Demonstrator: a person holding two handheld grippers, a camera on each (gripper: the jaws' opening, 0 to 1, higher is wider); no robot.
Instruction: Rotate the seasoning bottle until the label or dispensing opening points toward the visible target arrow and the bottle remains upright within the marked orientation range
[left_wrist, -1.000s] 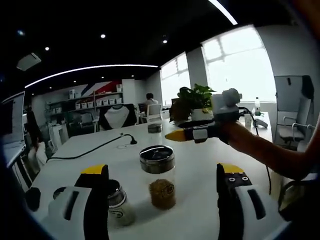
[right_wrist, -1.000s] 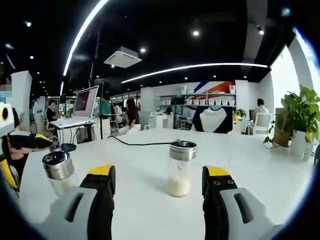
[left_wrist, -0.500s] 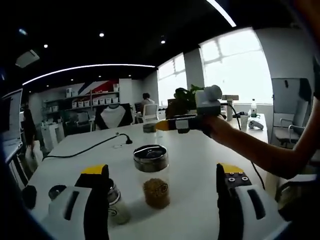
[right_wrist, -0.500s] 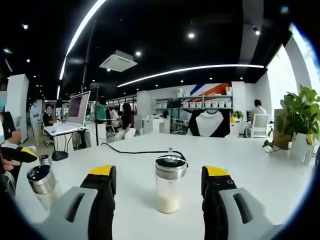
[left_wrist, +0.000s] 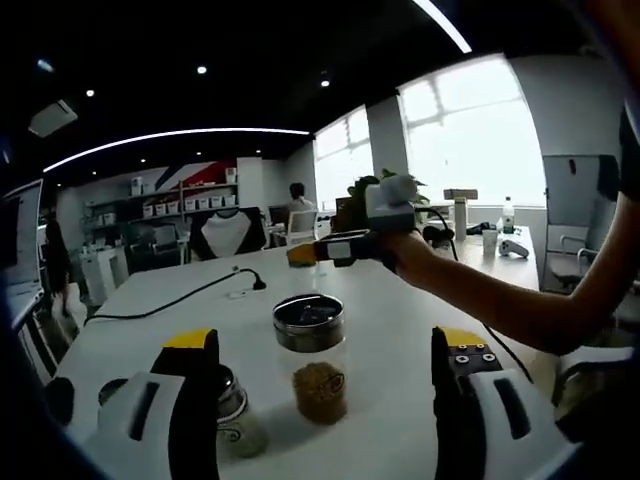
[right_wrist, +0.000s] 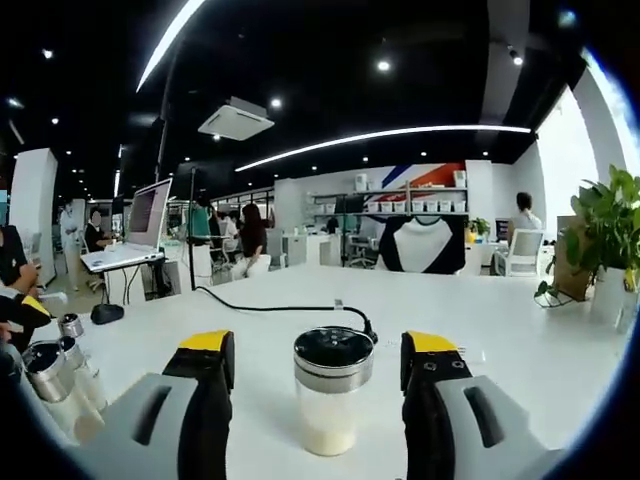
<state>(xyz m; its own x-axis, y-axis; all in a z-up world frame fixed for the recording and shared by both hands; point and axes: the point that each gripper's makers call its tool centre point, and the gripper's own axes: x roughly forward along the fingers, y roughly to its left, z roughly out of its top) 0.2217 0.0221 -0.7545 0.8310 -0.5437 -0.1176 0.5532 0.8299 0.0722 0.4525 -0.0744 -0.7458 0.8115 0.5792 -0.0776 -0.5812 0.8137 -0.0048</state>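
Note:
A clear seasoning bottle (right_wrist: 327, 412) with white powder and a steel lid stands upright on the white table (right_wrist: 520, 340). It sits between the fingertips of my open right gripper (right_wrist: 320, 343), with a gap on each side. In the left gripper view, a glass jar (left_wrist: 318, 372) of brown seasoning with a dark lid stands just ahead of my open left gripper (left_wrist: 325, 340). A smaller bottle (left_wrist: 238, 418) is half hidden behind the left jaw. A person's hand holds the right gripper (left_wrist: 335, 249) out over the table beyond the jar.
Two steel-lidded bottles (right_wrist: 45, 385) stand at the left, close to the left gripper's yellow tip (right_wrist: 25, 306). A black cable (right_wrist: 285, 306) crosses the table. A laptop (right_wrist: 140, 228) stands at the left and a potted plant (right_wrist: 600, 235) at the right. People sit in the background.
The right gripper has closed in on the white-powder bottle, which now sits lower and larger between the jaws. In the left gripper view the right gripper has moved left.

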